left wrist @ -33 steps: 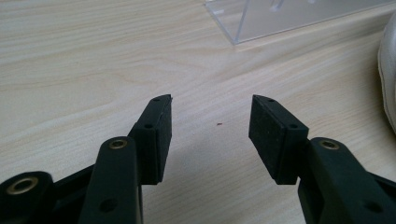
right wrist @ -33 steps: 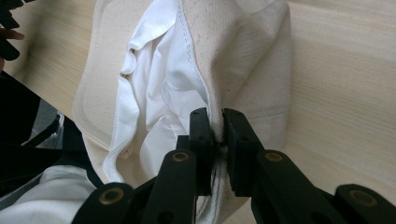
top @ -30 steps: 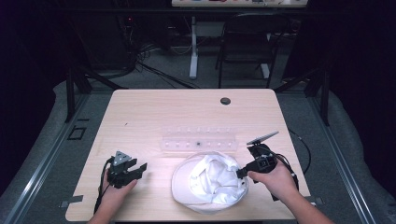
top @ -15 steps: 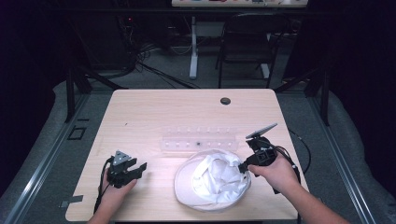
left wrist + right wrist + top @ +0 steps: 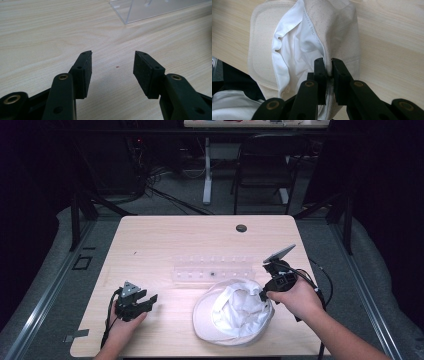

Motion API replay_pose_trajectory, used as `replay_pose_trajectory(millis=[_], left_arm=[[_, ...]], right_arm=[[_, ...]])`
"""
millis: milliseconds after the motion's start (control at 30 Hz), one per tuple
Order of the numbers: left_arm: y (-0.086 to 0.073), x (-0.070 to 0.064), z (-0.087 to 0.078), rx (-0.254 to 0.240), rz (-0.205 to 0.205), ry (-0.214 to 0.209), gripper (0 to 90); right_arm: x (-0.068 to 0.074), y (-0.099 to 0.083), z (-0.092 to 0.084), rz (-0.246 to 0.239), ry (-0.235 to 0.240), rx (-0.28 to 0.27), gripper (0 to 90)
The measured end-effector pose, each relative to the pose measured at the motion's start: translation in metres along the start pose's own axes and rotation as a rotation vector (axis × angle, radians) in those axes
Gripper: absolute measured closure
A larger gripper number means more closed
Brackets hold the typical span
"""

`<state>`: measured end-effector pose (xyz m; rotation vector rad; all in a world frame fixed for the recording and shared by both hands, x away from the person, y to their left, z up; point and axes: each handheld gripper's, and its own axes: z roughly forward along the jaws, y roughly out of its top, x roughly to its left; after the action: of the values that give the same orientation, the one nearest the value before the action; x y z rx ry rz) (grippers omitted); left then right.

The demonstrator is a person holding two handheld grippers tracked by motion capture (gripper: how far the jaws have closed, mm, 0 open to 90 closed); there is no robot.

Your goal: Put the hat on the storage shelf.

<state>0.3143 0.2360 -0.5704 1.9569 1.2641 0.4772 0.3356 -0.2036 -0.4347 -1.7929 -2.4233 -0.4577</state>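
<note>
Table (image 5: 165, 240): one hat (image 5: 232, 312), perhaps one tray (image 5: 212, 268).

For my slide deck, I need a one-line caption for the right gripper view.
Right gripper pinches the edge of a white hat above the wooden table.

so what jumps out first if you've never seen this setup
The white cap, lying upside down near the front edge of the wooden table, draws the eye at once. The right gripper is shut on the cap's edge. The left gripper rests open on bare wood at front left, and a clear plastic rack lies behind the cap.
</note>
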Motion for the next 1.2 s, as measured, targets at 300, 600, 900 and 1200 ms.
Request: replay_pose_trajectory(millis=[300, 600, 900, 1200], left_arm=[[0.0, 0.0, 0.0, 0.003, 0.001, 0.0, 49.5], [0.0, -0.001, 0.001, 0.011, 0.013, -0.003, 49.5], [0.001, 0.001, 0.001, 0.009, -0.002, -0.004, 49.5], [0.001, -0.001, 0.002, 0.009, 0.008, -0.006, 49.5]], right_arm=[[0.006, 0.008, -0.013, 0.033, -0.02, -0.002, 83.0], [0.006, 0.018, -0.043, 0.055, 0.022, -0.018, 83.0], [-0.003, 0.02, -0.058, 0.133, 0.144, -0.011, 83.0], [-0.014, 0.018, -0.058, 0.248, 0.329, 0.005, 83.1]])
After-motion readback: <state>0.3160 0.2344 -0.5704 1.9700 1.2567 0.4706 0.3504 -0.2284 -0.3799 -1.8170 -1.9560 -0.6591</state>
